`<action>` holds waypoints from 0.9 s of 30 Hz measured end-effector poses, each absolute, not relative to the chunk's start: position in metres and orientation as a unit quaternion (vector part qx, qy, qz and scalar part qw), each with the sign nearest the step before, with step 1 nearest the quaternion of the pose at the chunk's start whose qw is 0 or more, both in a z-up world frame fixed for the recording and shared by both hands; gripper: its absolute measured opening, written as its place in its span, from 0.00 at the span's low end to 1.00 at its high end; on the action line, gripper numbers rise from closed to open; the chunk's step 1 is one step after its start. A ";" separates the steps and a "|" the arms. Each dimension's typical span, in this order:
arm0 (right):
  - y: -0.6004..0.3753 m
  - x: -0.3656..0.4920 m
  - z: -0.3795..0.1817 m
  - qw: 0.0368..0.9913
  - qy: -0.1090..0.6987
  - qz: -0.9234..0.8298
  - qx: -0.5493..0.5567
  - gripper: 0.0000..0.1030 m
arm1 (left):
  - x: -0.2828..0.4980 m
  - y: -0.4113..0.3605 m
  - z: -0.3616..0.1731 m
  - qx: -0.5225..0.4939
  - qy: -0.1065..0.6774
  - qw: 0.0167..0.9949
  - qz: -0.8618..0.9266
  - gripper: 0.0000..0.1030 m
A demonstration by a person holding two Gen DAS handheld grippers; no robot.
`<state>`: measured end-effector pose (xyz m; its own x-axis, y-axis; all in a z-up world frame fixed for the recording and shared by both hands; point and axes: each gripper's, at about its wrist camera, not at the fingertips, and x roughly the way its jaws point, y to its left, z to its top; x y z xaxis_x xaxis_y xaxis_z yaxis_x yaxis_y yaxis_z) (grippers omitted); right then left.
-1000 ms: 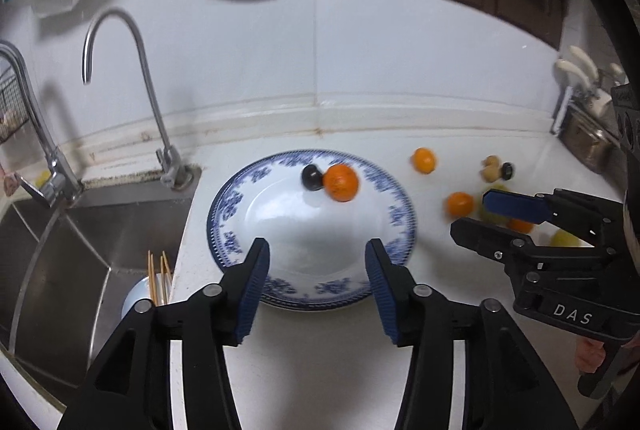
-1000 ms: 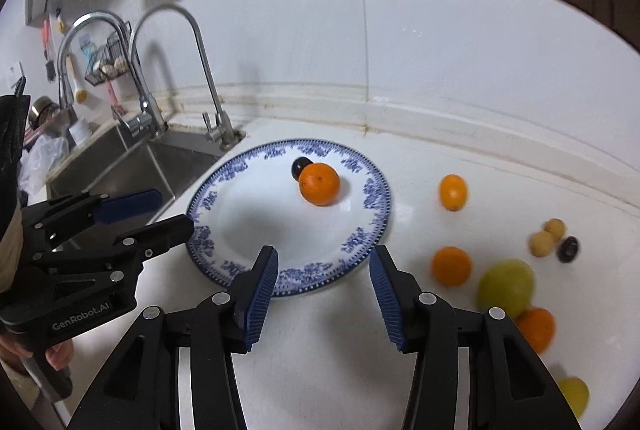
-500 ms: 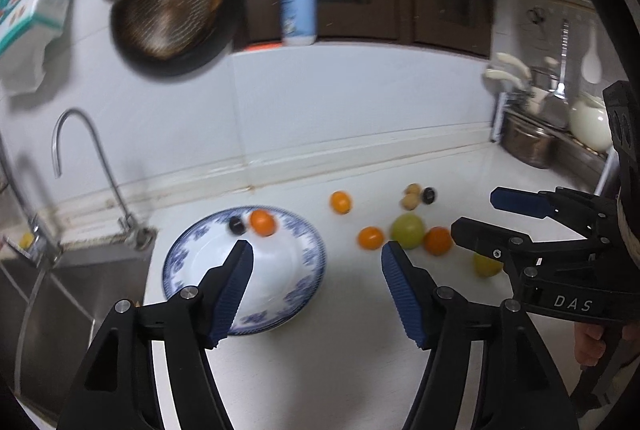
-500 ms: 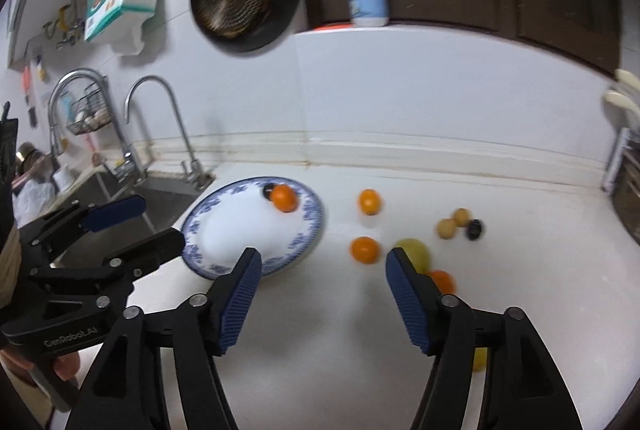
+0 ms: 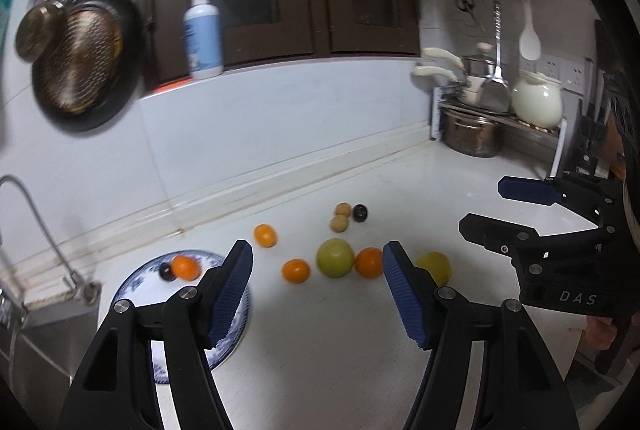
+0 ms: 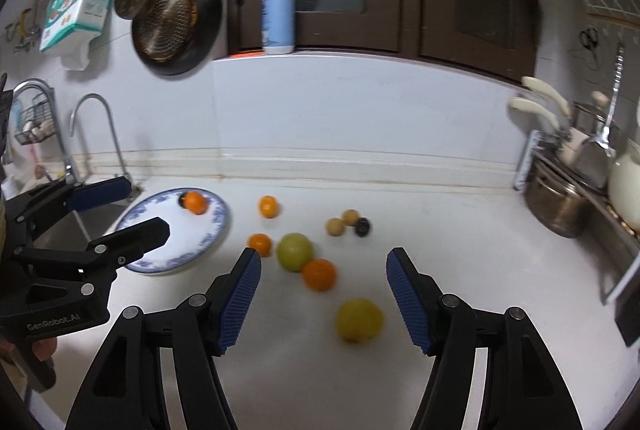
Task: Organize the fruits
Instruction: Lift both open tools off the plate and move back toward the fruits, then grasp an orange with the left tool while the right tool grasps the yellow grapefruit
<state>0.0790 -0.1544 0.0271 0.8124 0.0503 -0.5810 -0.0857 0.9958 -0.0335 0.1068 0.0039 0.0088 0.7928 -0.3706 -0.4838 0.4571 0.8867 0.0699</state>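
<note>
A blue-patterned plate (image 6: pixel 216 230) on the white counter holds an orange (image 6: pixel 195 202) and a dark plum (image 6: pixel 182 199); it also shows in the left wrist view (image 5: pixel 132 290). Loose on the counter lie three oranges (image 6: pixel 268 207) (image 6: pixel 260 243) (image 6: pixel 319 274), a green fruit (image 6: pixel 295 252), a yellow fruit (image 6: pixel 359 320), two small tan fruits (image 6: pixel 335 227) and a dark plum (image 6: pixel 362 227). My left gripper (image 5: pixel 318 294) is open and empty, high above the counter. My right gripper (image 6: pixel 323 296) is open and empty, above the yellow fruit.
A sink (image 5: pixel 44 346) with taps (image 6: pixel 106 134) lies left of the plate. A rack with pots (image 6: pixel 568 198) and a white kettle (image 5: pixel 536 102) stands at the right. A pan (image 6: pixel 176 26) hangs on the wall. A soap bottle (image 6: pixel 279 18) stands on the ledge.
Both grippers have pulled back and up from the plate and swung right; the loose fruits now lie between the fingers. Both stay open and empty.
</note>
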 end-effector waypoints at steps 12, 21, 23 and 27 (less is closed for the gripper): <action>-0.175 0.088 -0.002 0.938 0.345 -0.009 0.022 0.64 | 0.130 -0.005 -0.007 0.109 0.246 0.938 -0.217 0.64; -0.174 0.111 -0.033 0.913 0.402 -0.040 0.065 0.64 | 0.168 -0.002 -0.035 0.126 0.280 0.927 -0.214 0.60; -0.175 0.117 -0.038 0.907 0.411 -0.046 0.075 0.64 | 0.180 -0.002 -0.044 0.126 0.296 0.921 -0.218 0.58; -0.176 0.128 -0.052 0.894 0.435 -0.057 0.092 0.64 | 0.200 -0.004 -0.061 0.125 0.326 0.910 -0.224 0.57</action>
